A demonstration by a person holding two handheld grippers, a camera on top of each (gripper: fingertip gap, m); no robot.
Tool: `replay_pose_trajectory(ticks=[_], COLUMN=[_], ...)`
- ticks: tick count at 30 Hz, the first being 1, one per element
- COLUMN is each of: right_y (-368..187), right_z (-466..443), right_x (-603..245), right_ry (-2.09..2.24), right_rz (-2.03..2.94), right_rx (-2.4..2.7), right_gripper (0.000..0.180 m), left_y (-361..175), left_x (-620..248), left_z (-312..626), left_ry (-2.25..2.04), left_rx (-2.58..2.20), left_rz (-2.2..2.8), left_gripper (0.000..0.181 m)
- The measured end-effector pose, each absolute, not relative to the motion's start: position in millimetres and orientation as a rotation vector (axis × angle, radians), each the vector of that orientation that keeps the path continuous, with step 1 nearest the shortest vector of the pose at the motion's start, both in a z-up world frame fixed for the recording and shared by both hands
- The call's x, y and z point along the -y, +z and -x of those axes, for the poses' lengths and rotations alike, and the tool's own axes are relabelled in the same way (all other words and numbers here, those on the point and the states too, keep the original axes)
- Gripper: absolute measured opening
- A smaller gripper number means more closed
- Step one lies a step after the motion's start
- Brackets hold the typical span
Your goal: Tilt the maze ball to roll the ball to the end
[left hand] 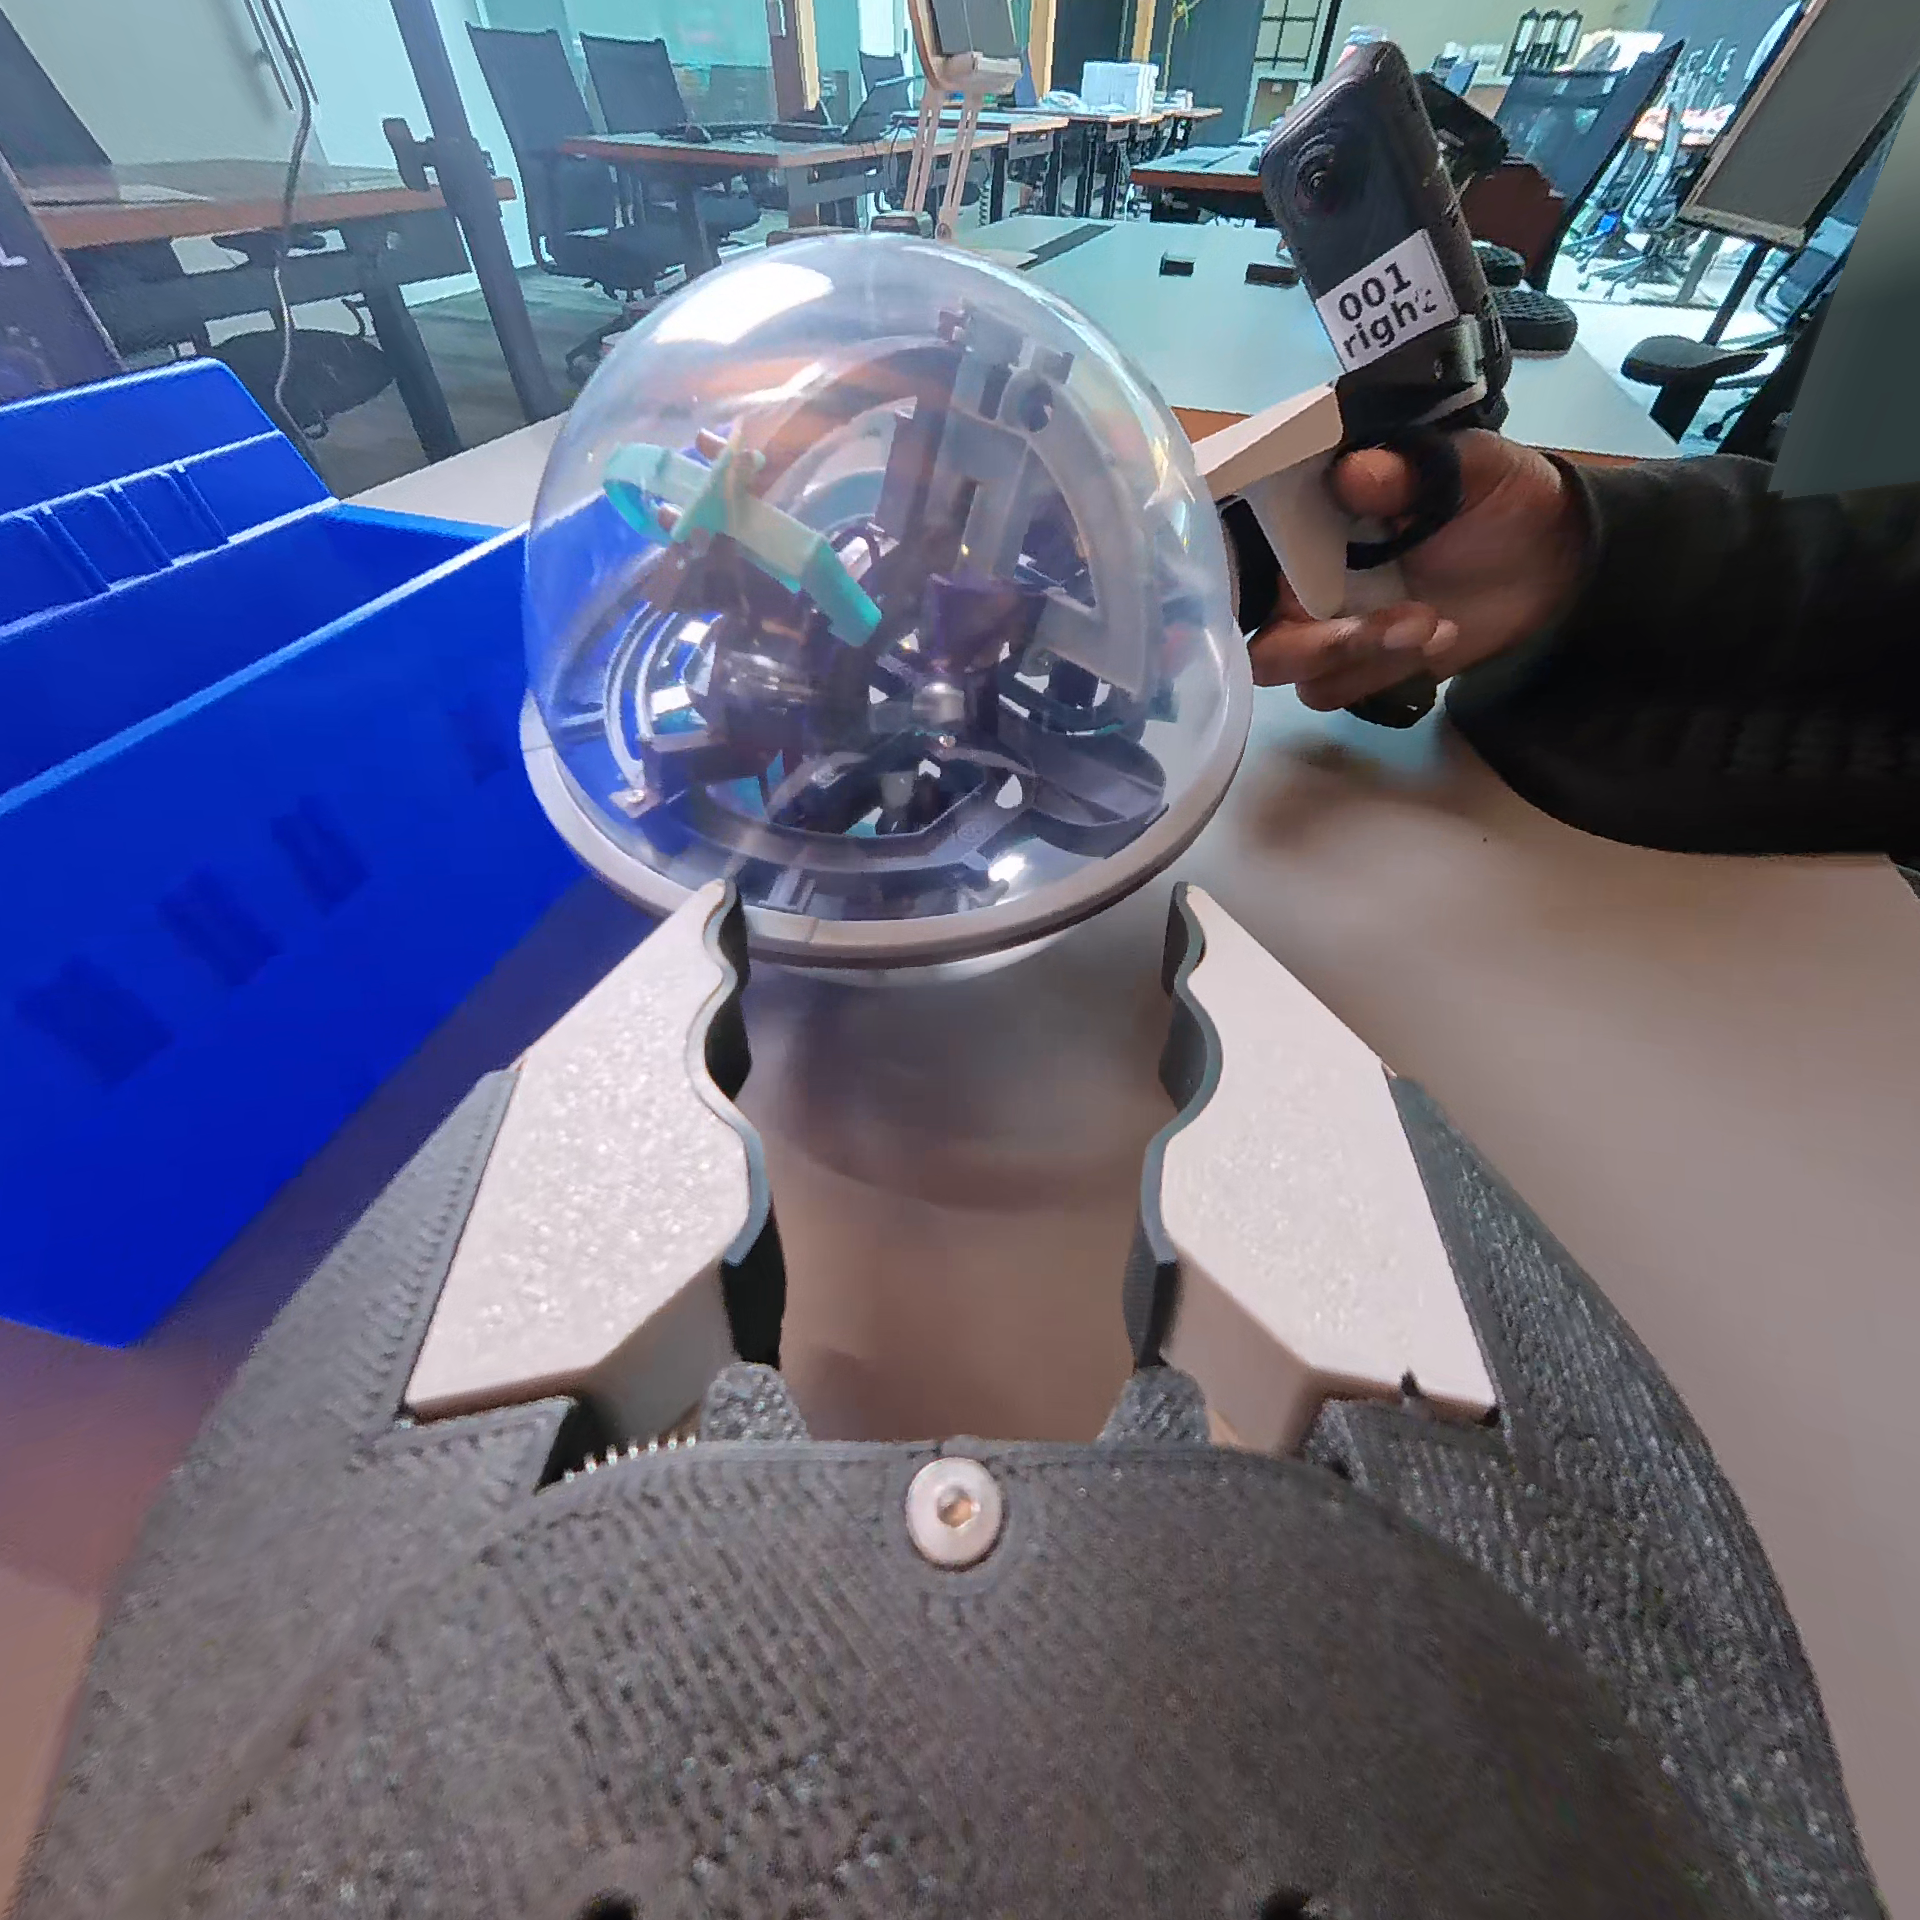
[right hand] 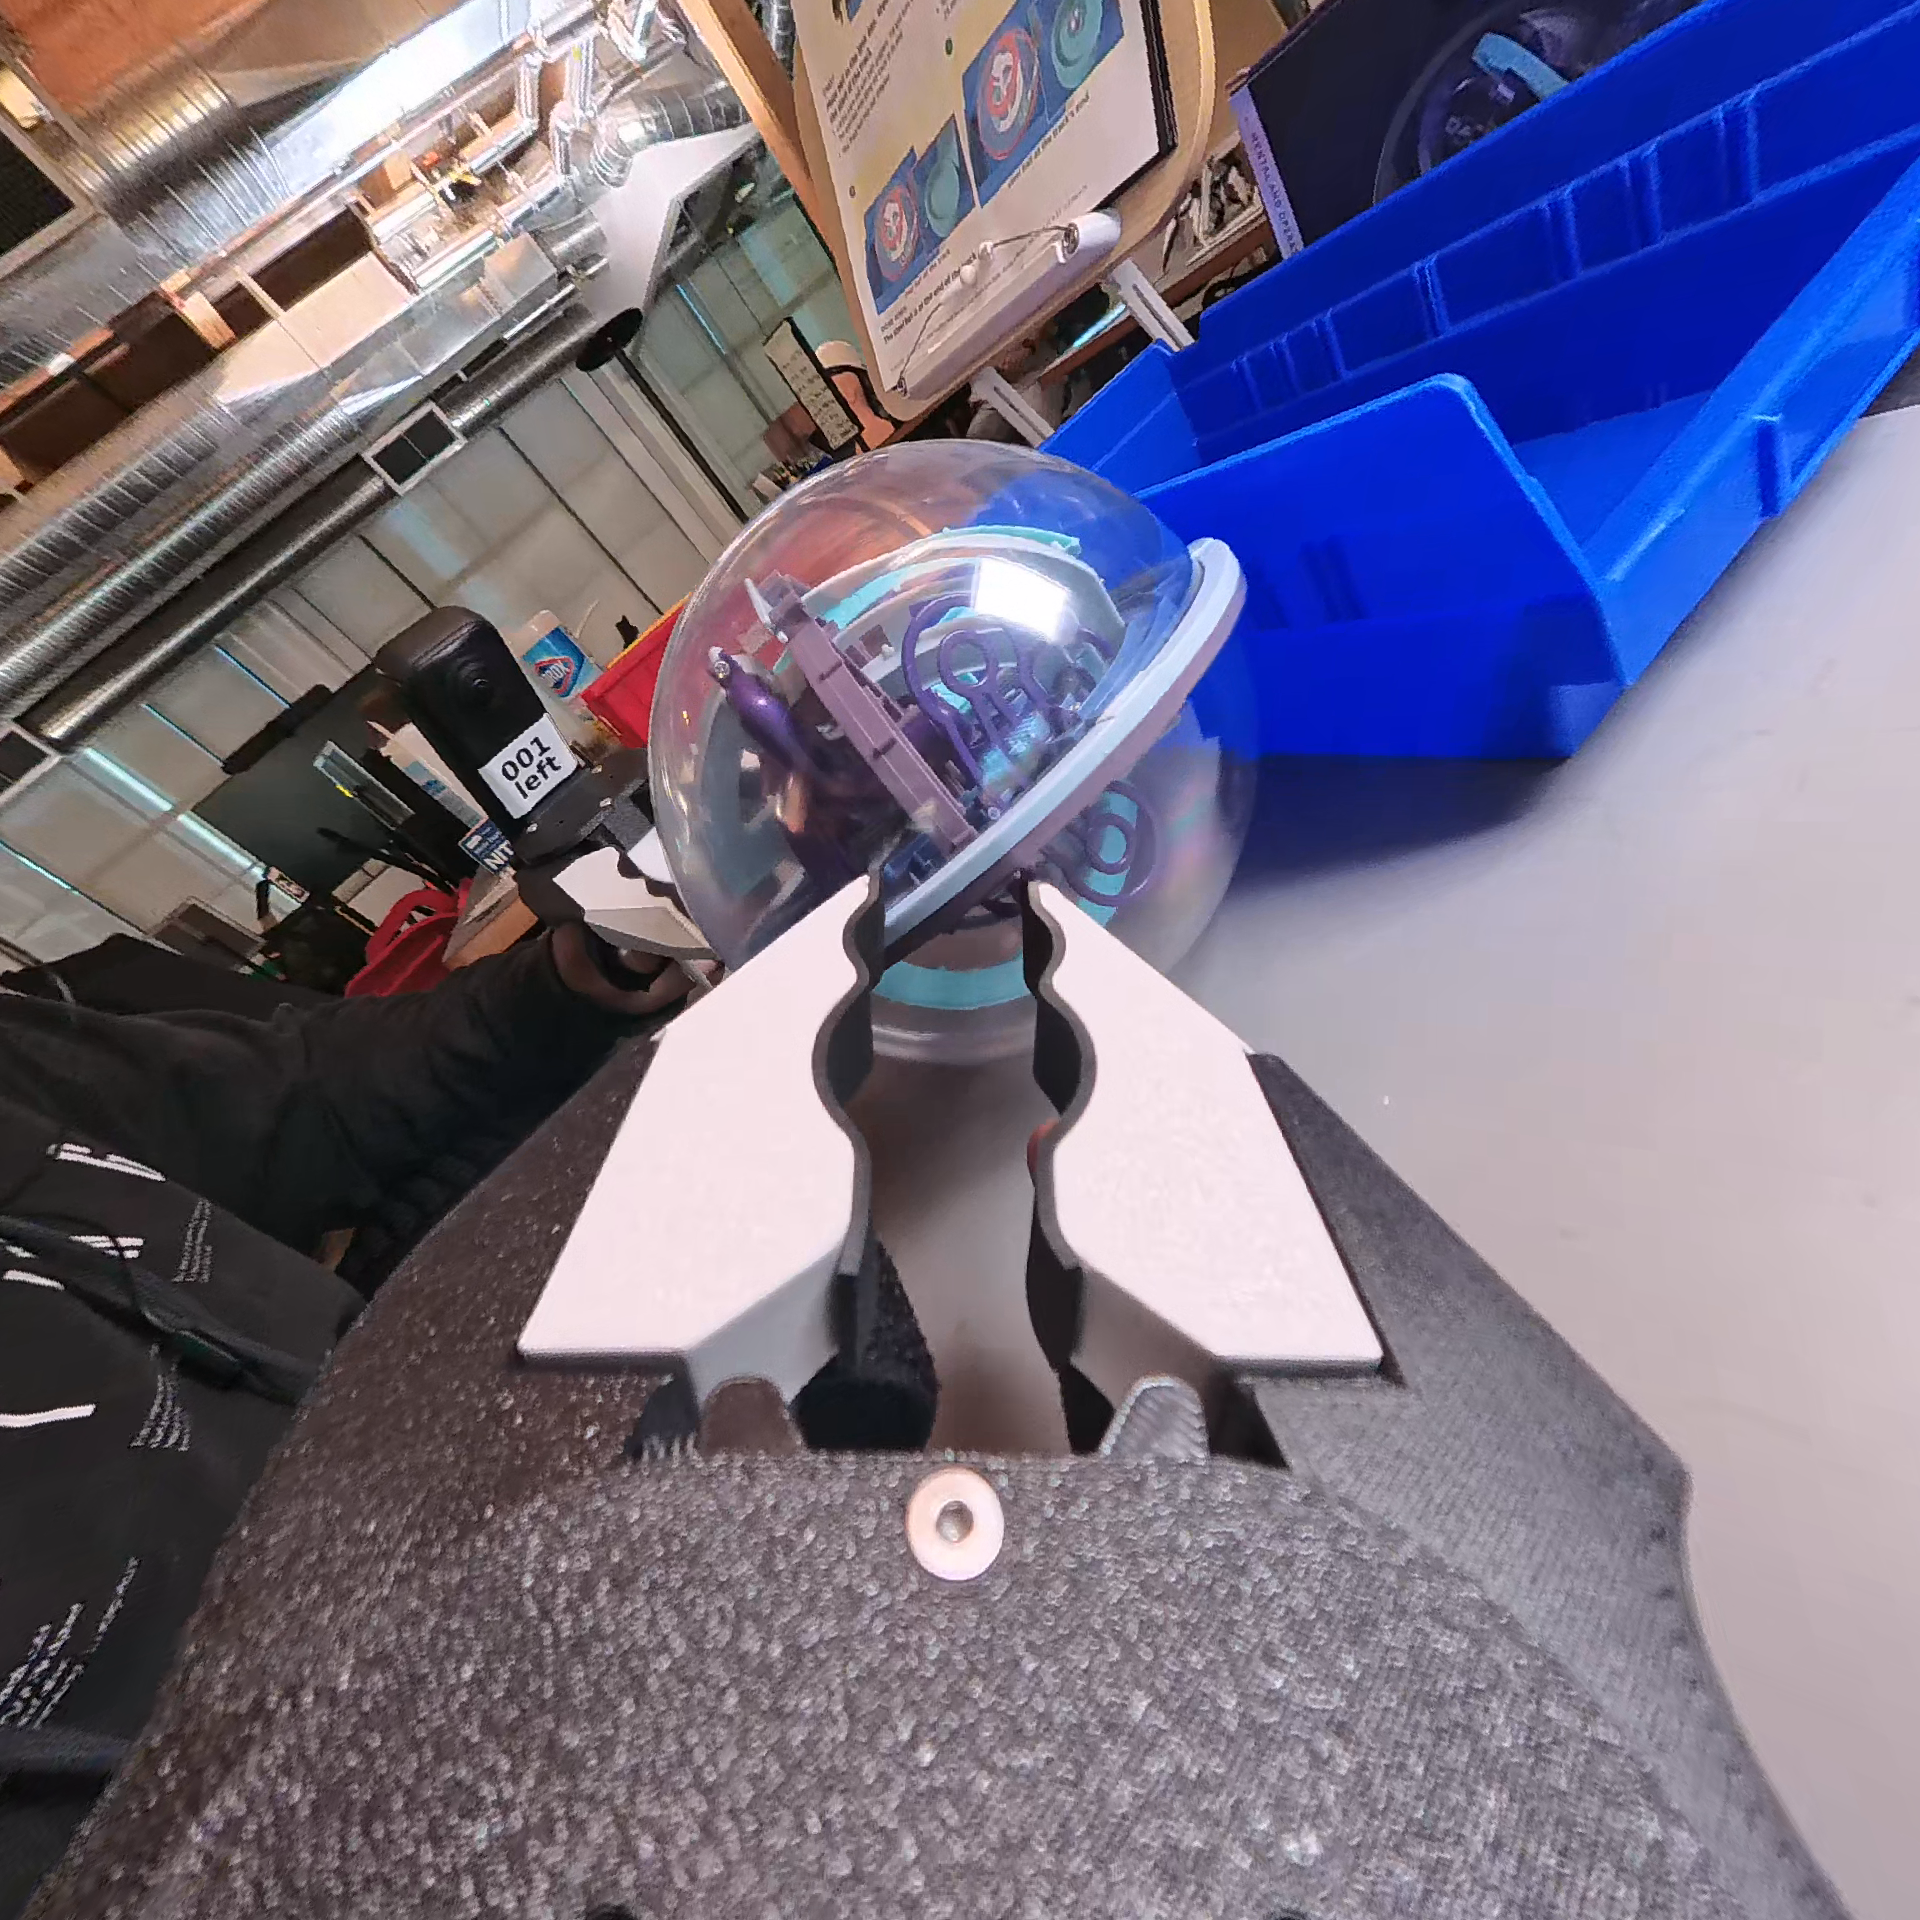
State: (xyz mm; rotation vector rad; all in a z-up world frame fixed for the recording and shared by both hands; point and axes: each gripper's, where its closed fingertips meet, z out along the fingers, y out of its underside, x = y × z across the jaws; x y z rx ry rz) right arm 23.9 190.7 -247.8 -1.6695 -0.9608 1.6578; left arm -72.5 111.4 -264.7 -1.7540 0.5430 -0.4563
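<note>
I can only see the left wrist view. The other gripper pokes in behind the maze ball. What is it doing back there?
Observer: The right gripper has one fingertip on each side of the maze ball's pale blue rim. I can't tell if it's squeezing.
Operator: What's inside the ball on that side?
Observer: Purple loops of track, curling just above the rim.
Operator: Is anything behind the ball?
Observer: A board with round drawings faces this way, up on a wooden stand.
</note>
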Motion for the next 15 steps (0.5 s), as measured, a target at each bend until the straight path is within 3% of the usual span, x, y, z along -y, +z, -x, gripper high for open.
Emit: replay_pose_trajectory(ticks=[15], right_y=[-252.8], right_z=[-24.7], right_x=[-187.5], right_ry=[1.713], right_rz=[1.689], right_rx=[0.981], right_gripper=[0.013], left_y=[-262.3], left_x=[-107.4], left_z=[74.9], left_ry=[-0.539], left_rx=[-0.505], left_rz=[1.731], left_gripper=[0.071])
